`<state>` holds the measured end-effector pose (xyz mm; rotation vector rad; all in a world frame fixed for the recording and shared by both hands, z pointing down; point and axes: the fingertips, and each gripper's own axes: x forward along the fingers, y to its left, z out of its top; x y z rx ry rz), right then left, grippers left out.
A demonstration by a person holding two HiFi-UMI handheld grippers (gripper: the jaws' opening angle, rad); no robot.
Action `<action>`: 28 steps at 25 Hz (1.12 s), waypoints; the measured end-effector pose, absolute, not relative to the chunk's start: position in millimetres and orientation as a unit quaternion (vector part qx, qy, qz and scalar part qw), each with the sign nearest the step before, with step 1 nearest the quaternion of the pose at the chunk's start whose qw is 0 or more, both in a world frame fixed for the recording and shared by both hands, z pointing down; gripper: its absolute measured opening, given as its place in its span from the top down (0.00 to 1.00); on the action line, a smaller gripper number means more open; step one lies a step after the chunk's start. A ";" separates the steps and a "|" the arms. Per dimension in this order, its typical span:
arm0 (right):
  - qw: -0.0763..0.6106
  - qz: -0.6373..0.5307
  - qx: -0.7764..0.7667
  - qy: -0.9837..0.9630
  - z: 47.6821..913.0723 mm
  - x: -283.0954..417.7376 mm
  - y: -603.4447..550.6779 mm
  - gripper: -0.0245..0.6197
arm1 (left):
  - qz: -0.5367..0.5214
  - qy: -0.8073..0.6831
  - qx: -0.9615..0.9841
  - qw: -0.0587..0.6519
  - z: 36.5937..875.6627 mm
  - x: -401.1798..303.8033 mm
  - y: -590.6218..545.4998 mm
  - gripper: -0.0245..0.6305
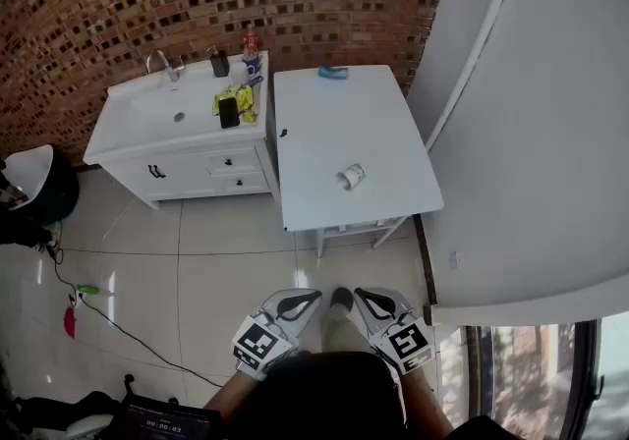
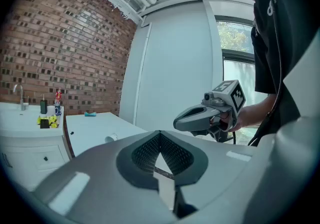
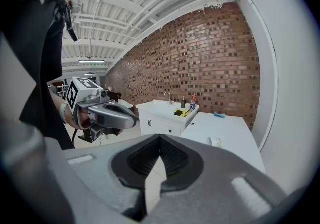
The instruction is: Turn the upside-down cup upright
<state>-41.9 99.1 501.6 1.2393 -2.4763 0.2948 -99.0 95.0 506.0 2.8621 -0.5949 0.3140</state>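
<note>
A small white cup [image 1: 351, 176] rests on the white table [image 1: 324, 124], near its front right part, and looks tipped on its side. It shows small in the left gripper view [image 2: 111, 138] and the right gripper view [image 3: 216, 142]. Both grippers are held low, close to the person's body and well short of the table. The left gripper [image 1: 305, 299] has its jaws together with nothing in them, as its own view shows [image 2: 160, 133]. Beside it, the right gripper [image 1: 366, 297] is likewise shut and empty [image 3: 160, 138].
A white sink cabinet [image 1: 177, 148] with a faucet, bottles and a yellow pack stands against the table's left side. A blue item [image 1: 332, 73] lies at the table's far end. A white wall panel [image 1: 531, 134] runs along the right. A cable [image 1: 118, 320] crosses the tiled floor.
</note>
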 end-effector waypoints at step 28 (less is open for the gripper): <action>0.155 0.135 0.412 -0.888 518.7 65.7 -22.9 0.98 | 0.126 -0.198 0.967 0.100 496.0 27.6 -37.8 0.94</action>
